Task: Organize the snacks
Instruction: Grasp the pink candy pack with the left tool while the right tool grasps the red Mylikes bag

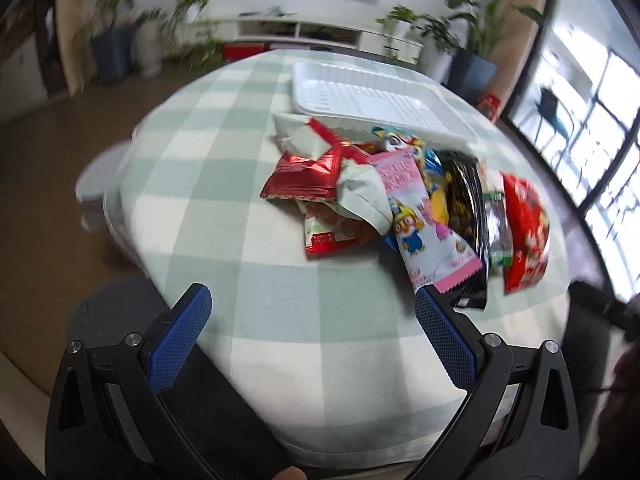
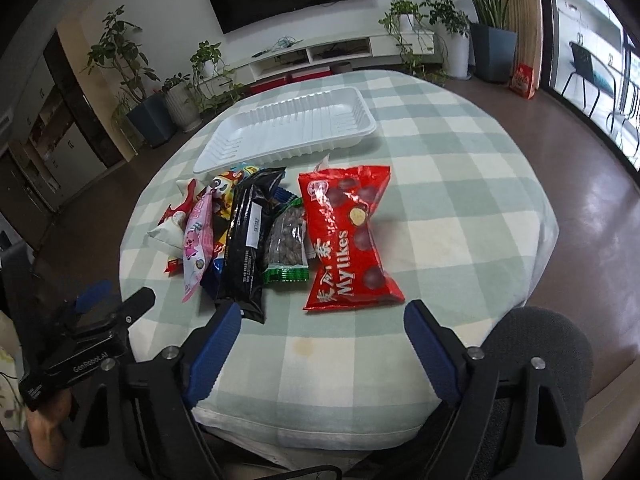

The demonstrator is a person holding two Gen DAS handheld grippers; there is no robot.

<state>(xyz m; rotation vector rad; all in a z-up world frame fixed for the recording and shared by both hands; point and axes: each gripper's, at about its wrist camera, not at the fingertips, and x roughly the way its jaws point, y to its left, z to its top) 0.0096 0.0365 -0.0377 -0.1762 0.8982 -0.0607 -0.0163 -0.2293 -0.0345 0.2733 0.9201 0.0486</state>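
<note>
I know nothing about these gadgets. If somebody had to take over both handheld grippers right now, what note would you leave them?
Left gripper: fingers open, holding nothing, just short of the snack pile.
Right gripper: fingers open, empty, just short of the red Mylikes bag.
Snacks: all lie loose on the checked tablecloth: the Mylikes bag, a clear nut packet, a black packet, a pink cartoon packet and smaller red and white packets overlapping on the left.
White tray: behind the pile, empty.
Done: nothing in the tray yet.
Left: move every packet into the tray.
</note>
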